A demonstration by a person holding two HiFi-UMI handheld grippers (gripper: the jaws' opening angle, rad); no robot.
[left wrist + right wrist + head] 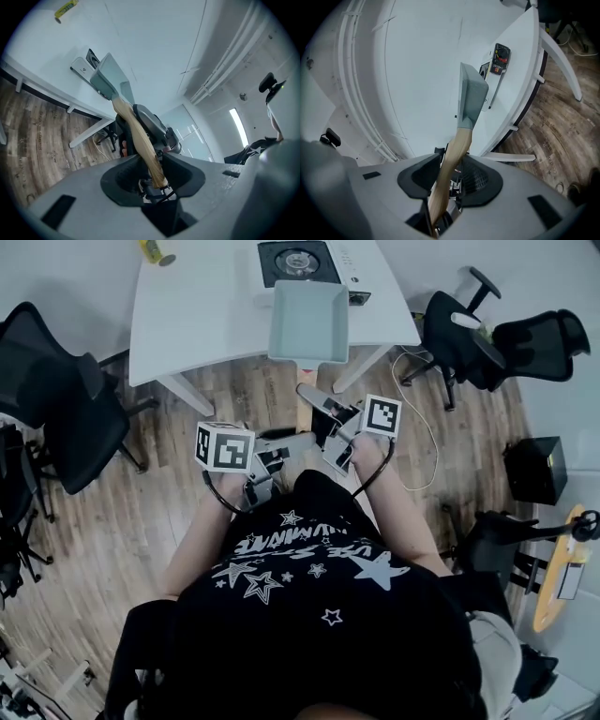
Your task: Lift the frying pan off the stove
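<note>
Frankly, with the pan [309,324] clear of the stove [298,261] above the table's [187,315] near edge, left gripper [154,169] and right gripper [450,176] both clamped on its handle [455,149], I fear the left's hold near the tip slipping and tipping it.

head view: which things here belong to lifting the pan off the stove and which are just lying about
In the job: frying pan, its wooden handle, stove, left gripper and right gripper, both clamped on the handle.
Lying about: yellow object on the table, office chairs, black box.
</note>
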